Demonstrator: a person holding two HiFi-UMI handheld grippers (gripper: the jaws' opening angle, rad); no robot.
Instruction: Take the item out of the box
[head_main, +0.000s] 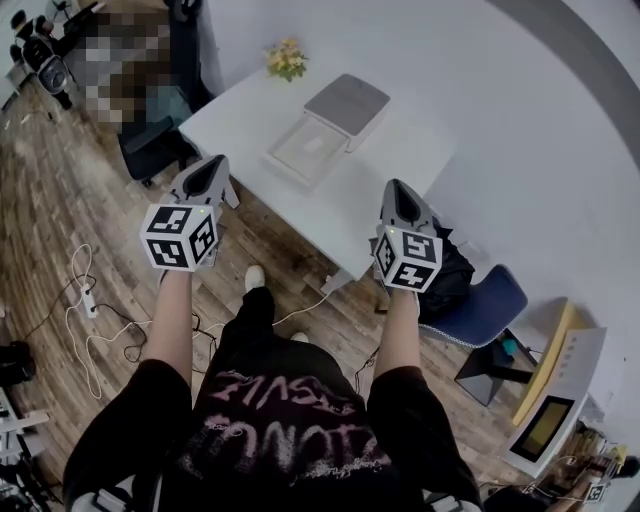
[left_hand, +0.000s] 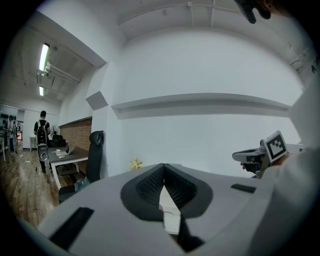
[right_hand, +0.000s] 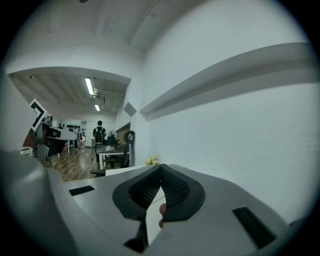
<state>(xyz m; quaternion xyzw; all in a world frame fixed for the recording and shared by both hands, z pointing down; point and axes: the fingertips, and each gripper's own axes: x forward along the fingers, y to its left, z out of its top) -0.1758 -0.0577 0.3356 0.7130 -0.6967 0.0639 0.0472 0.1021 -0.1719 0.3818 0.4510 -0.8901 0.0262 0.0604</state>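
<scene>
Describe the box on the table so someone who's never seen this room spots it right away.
Look at the white table on the wood floor. The box lies on it, near the small yellow flowers. Unlike the flowers, it is flat and rectangular, half grey and half white.

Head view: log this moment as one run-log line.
left gripper: shut, empty | right gripper: shut, empty | box: on table, untouched

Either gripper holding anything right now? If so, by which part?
Nothing is held. The left gripper and right gripper both have their jaws closed on nothing. The open box lies on the table, clear of both.
</scene>
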